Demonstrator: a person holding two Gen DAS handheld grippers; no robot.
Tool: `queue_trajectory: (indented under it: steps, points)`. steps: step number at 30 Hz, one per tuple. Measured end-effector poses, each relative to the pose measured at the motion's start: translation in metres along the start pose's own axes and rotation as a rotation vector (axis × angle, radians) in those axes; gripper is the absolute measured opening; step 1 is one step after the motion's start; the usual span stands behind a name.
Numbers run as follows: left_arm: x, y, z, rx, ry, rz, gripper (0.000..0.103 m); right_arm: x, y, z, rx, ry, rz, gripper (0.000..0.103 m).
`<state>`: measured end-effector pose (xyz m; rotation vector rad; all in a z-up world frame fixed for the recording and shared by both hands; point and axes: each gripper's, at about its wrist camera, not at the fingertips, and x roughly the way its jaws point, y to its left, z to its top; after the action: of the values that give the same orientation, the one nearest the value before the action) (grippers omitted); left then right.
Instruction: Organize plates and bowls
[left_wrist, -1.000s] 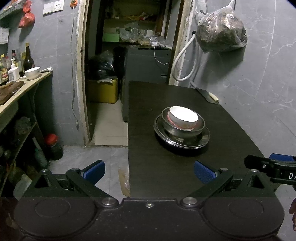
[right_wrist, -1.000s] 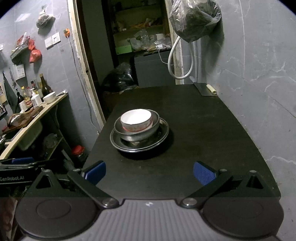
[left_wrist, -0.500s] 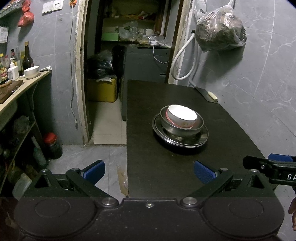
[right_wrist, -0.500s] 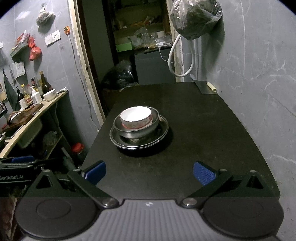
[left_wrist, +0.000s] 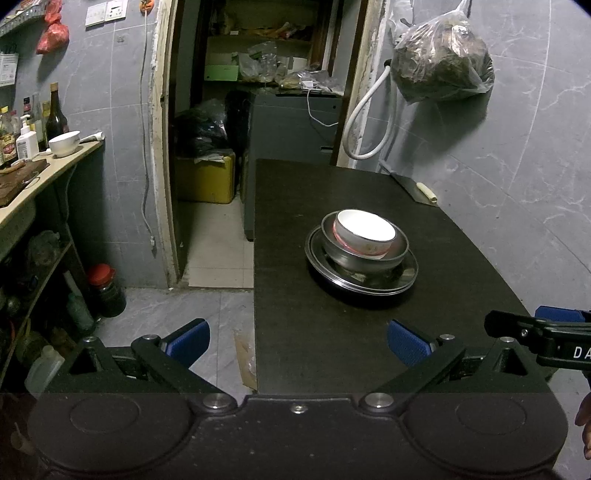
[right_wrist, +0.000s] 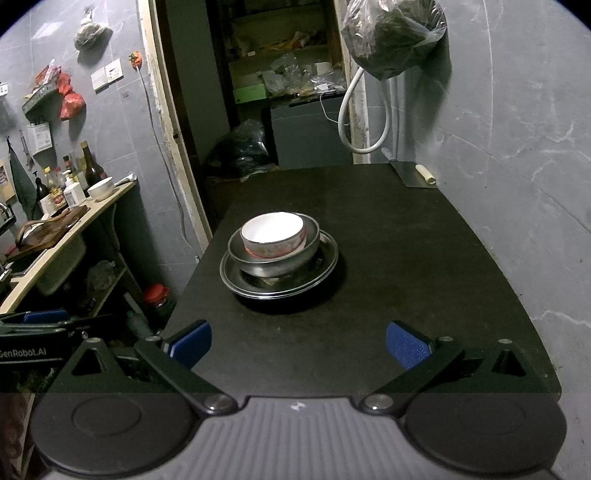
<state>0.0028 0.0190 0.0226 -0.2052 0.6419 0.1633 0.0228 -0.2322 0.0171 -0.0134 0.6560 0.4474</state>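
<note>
- White bowl (right_wrist: 274, 233) nested in steel bowl (right_wrist: 275, 258), on stacked steel plates (right_wrist: 325, 264), counter (right_wrist: 406, 258).
- Left hand-held gripper (left_wrist: 297, 341): spread wide, empty.
- Right hand-held gripper (right_wrist: 299, 345): spread wide, empty.

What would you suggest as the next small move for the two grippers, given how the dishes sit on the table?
Probably none toward the stack: ease both back. The white bowl already nests in the metal bowl, which sits on the metal plates on the black table. The left gripper and right gripper are open, empty and short of the dishes.
</note>
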Motion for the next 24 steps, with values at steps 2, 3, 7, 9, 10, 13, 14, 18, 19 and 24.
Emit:
queue_trajectory:
  steps: [2, 3, 7, 9, 10, 13, 14, 18, 19, 24]
  points:
    - [0.0002, -0.0001, -0.0002, 0.0, 0.0, 0.001, 0.102, 0.0001, 0.0002, 0.0001, 0.0, 0.0, 0.0, 0.103]
    - [0.0002, -0.0001, -0.0002, 0.0, 0.001, 0.0, 0.102, 0.0001, 0.0, 0.0001, 0.0, 0.001, 0.001, 0.103]
    - [0.0016, 0.0004, -0.0005, 0.001, 0.0, 0.001, 0.102, 0.0006, 0.0, 0.0001, 0.0, 0.001, 0.001, 0.103]
    - [0.0015, -0.0001, -0.0005, 0.0, 0.001, 0.001, 0.102, 0.0006, 0.0, 0.0001, 0.0, 0.001, 0.002, 0.103]
    - [0.0015, 0.0, -0.0005, 0.0, 0.001, 0.001, 0.102, 0.0007, 0.0, 0.0001, 0.0, 0.001, 0.002, 0.103]
    - [0.0016, 0.0001, -0.0004, 0.0, 0.001, 0.001, 0.102, 0.0006, 0.0001, 0.0002, 0.0, 0.001, 0.002, 0.103]
    - [0.0016, 0.0001, -0.0004, 0.0, 0.001, 0.0, 0.102, 0.0012, -0.0002, 0.0001, 0.0, 0.003, 0.002, 0.103]
    - [0.0018, 0.0002, -0.0003, 0.0, 0.002, -0.001, 0.102, 0.0029, -0.0015, -0.0003, 0.003, 0.007, 0.005, 0.103]
    - [0.0023, -0.0003, -0.0003, 0.0, 0.003, -0.001, 0.102, 0.004, -0.0023, 0.0004, 0.004, 0.009, 0.006, 0.103]
    - [0.0036, -0.0012, -0.0001, 0.002, 0.004, -0.001, 0.102, 0.0072, -0.0044, 0.0016, 0.007, 0.015, 0.007, 0.103]
